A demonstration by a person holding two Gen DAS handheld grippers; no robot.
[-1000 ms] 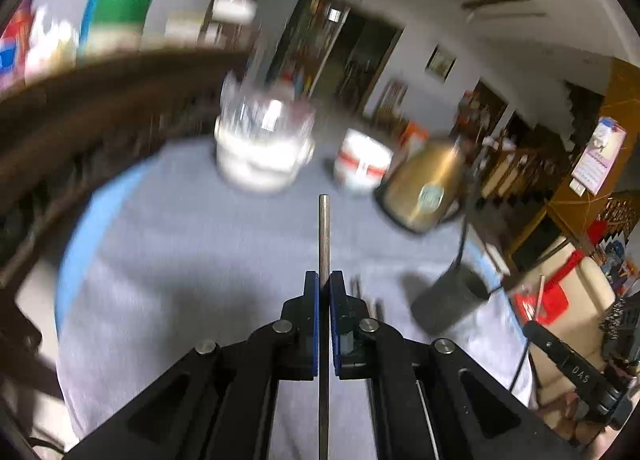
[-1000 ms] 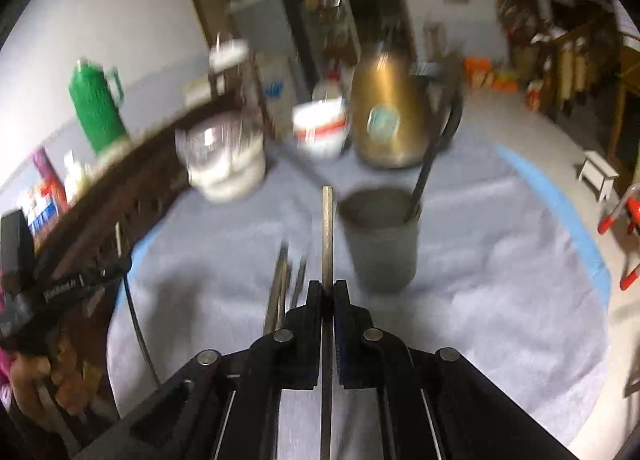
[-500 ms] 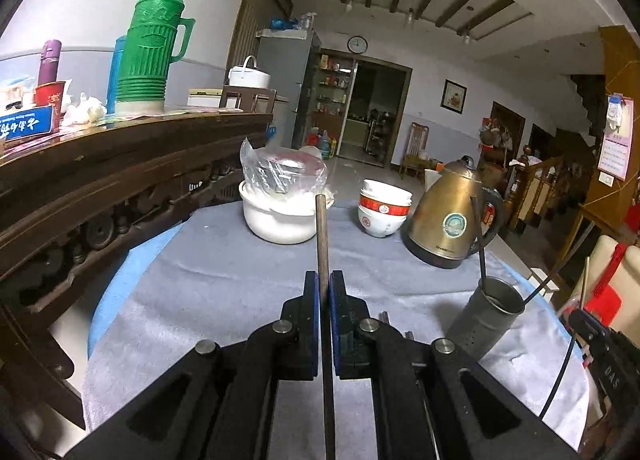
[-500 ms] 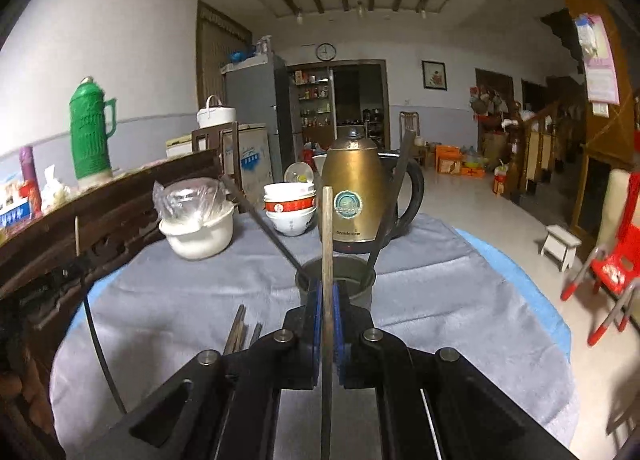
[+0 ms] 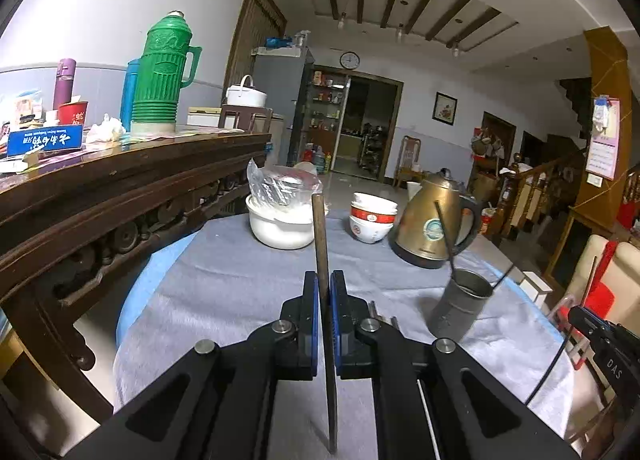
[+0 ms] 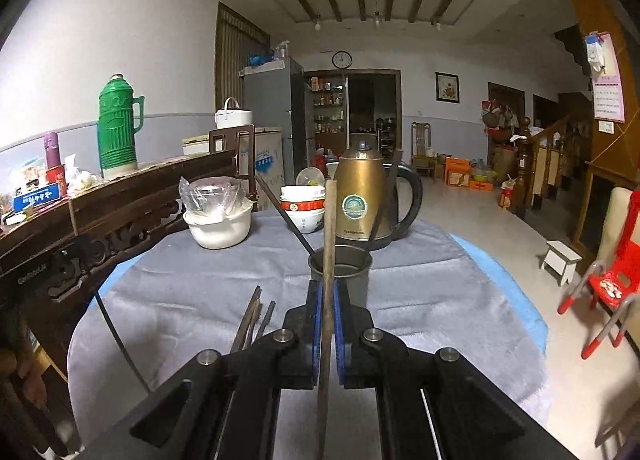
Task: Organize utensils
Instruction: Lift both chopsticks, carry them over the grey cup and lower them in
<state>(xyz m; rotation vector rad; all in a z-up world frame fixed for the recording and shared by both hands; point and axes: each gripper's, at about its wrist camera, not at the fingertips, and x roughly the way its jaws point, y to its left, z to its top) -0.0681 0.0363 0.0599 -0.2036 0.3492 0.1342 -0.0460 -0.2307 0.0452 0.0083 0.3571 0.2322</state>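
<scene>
Your two dark chopsticks (image 5: 322, 260) (image 6: 329, 260) standing nearly upright, each pinched mid-length, metal holder (image 6: 340, 272) sitting mid-table toward the far edge, two sticks (image 6: 292, 220) leaning inside, loose chopsticks (image 6: 252, 316) lying flat beside it.

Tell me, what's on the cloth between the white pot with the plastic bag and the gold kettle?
A stack of red-and-white bowls stands between the white pot and the gold kettle. Both wrist views show it.

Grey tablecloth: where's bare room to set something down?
Free: the cloth right of the grey metal utensil cup, and the patch between the white bagged bowl and loose dark chopsticks. Crowded: the far edge, with stacked bowls and brass kettle.
</scene>
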